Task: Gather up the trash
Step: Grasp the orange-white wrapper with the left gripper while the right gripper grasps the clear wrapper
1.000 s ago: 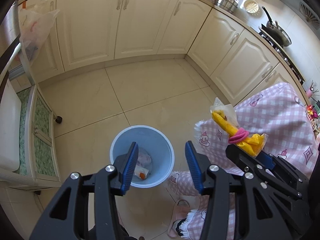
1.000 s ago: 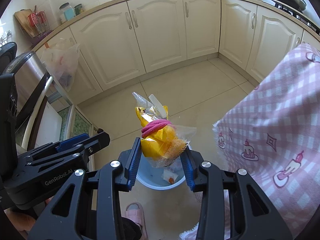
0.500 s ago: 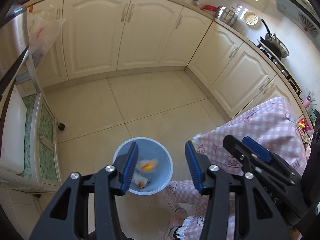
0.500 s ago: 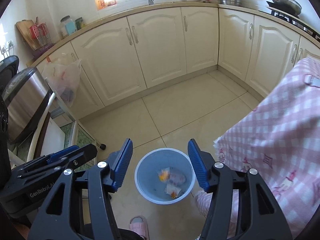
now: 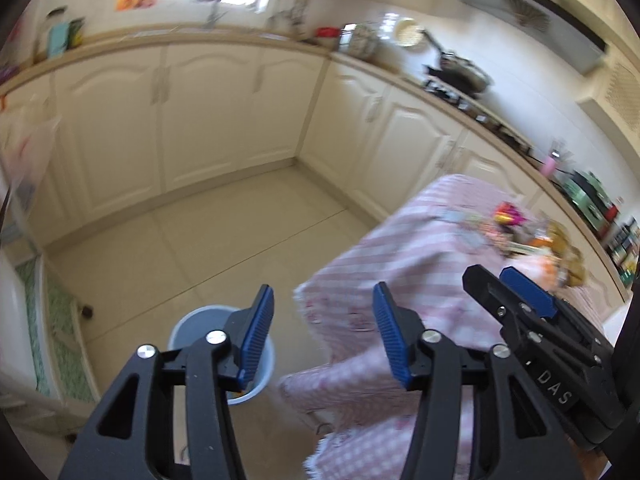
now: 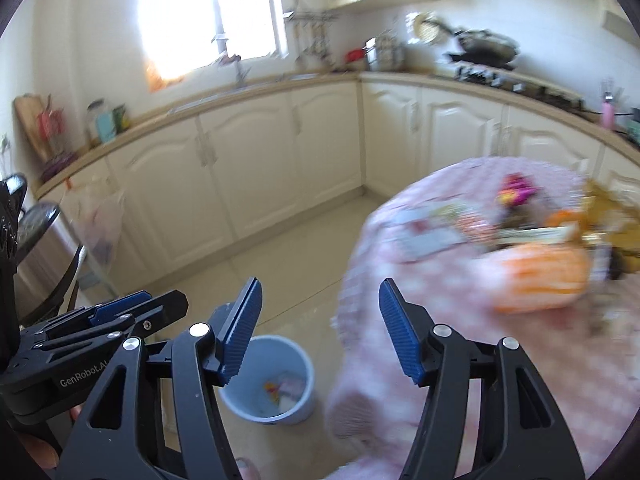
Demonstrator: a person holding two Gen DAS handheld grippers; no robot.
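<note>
Trash [image 6: 536, 280] blurred near tablecloth [image 6: 500, 360] edge; bin [image 6: 276, 380] below.

Left wrist view: we looked forward and downward from behind the left gripper [image 5: 322, 336], well above the floor, toward the corner cabinets [image 5: 224, 112]. Right wrist view: we looked from behind the right gripper [image 6: 320, 332], likewise tilted down, facing the window [image 6: 208, 12]. Shared: the blue bin [image 5: 260, 376] [image 6: 280, 380] at lower centre, the pink checked tablecloth [image 5: 420, 248] [image 6: 500, 352] at right, and each other's gripper at the frame edge.
</note>
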